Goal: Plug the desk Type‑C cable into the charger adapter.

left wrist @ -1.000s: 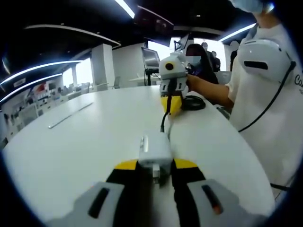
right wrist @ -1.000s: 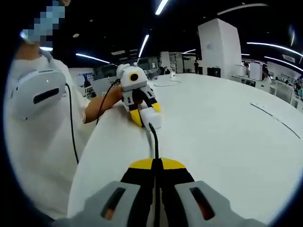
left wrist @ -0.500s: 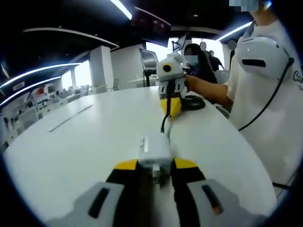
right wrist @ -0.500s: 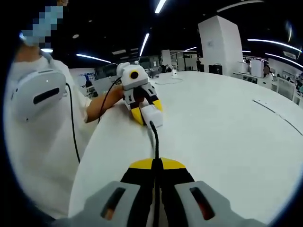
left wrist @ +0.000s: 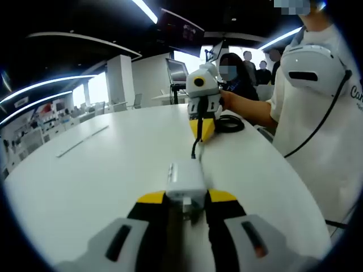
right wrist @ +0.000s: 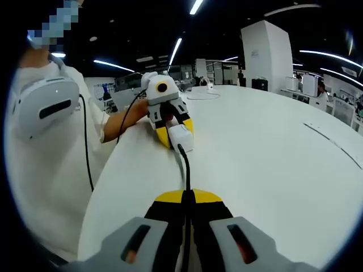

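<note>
White and boxy, the charger adapter [left wrist: 185, 180] sits clamped between the yellow-tipped jaws of the left gripper [left wrist: 184, 199] above the pale round table [left wrist: 102, 170] in the left gripper view, with the black Type-C cable [left wrist: 196, 146] running from its far face to the right gripper [left wrist: 202, 128] beyond. Little has shifted in the last second; the far gripper has edged slightly, and the cable looks already seated in the adapter, so the plugging appears done or nearly so. A coil of black cable [left wrist: 230, 123] lies just behind that gripper, and the person's white shirt [left wrist: 323, 141] fills the right edge.

In the right gripper view, the right gripper [right wrist: 188, 198] is closed on the thin cable [right wrist: 186, 170], which leads to the adapter [right wrist: 181, 137] held by the left gripper [right wrist: 173, 131]. Nothing blocks the short span between them.
</note>
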